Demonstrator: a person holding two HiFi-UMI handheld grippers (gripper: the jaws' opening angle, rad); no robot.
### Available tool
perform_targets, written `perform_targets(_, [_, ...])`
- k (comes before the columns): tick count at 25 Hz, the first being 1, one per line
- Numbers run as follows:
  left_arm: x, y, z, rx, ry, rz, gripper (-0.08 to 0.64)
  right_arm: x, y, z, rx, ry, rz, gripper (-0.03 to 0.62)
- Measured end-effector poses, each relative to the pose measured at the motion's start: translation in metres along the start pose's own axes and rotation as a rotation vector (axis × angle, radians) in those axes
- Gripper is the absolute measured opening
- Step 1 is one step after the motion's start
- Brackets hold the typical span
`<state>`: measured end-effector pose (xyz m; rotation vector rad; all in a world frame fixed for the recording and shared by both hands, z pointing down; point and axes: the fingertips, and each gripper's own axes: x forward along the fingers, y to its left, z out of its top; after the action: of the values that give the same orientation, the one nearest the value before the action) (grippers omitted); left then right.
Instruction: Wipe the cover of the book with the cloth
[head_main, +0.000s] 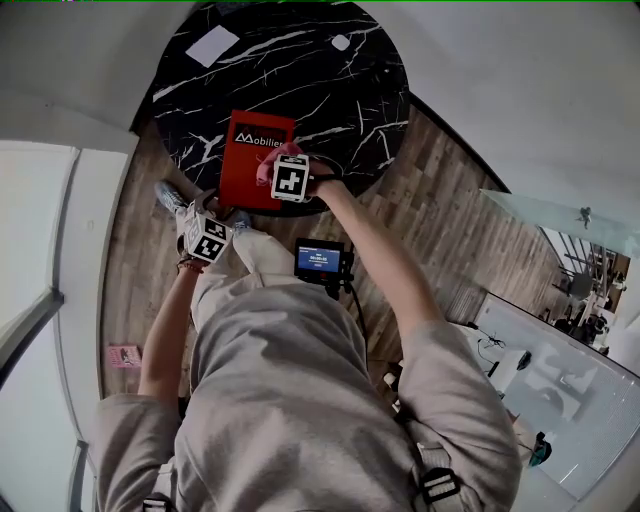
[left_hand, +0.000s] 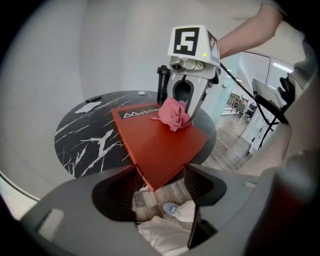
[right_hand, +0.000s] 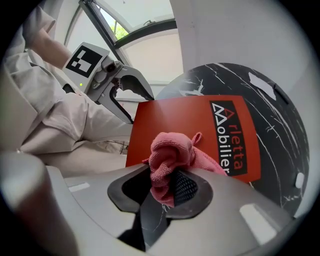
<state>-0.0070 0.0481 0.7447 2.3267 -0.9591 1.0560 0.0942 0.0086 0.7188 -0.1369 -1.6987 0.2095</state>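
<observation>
A red book (head_main: 252, 160) lies on the round black marble table (head_main: 330, 95), its near end sticking out over the table's edge. My right gripper (head_main: 272, 172) is shut on a crumpled pink cloth (right_hand: 170, 157) and holds it down on the book's cover (right_hand: 200, 132), beside the white lettering. The left gripper view shows that cloth (left_hand: 173, 113) resting mid-cover. My left gripper (left_hand: 160, 192) stands open off the table, below the book's near corner (left_hand: 150, 185); that corner shows in the gap, with the pads apart from it. In the head view the left gripper (head_main: 210, 225) hangs over my knees.
A white sheet (head_main: 212, 45) and a small white object (head_main: 340, 42) lie at the table's far side. A small screen on a stand (head_main: 320, 258) sits by my legs above the wooden floor. A glass surface (head_main: 560, 215) is to the right, a pink item (head_main: 124, 355) on the floor at left.
</observation>
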Motion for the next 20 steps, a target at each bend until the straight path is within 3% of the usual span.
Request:
perform_targets(14, [0.001,-0.001,-0.001,-0.013,0.007,0.004,0.299,0.012,0.058,0.010,-0.032,-0.027,0.135,0.106])
perform_targets(20, [0.003,-0.001,-0.002,-0.018,0.018,0.015,0.305,0.013,0.066,0.013,-0.039,-0.044,0.139,0.106])
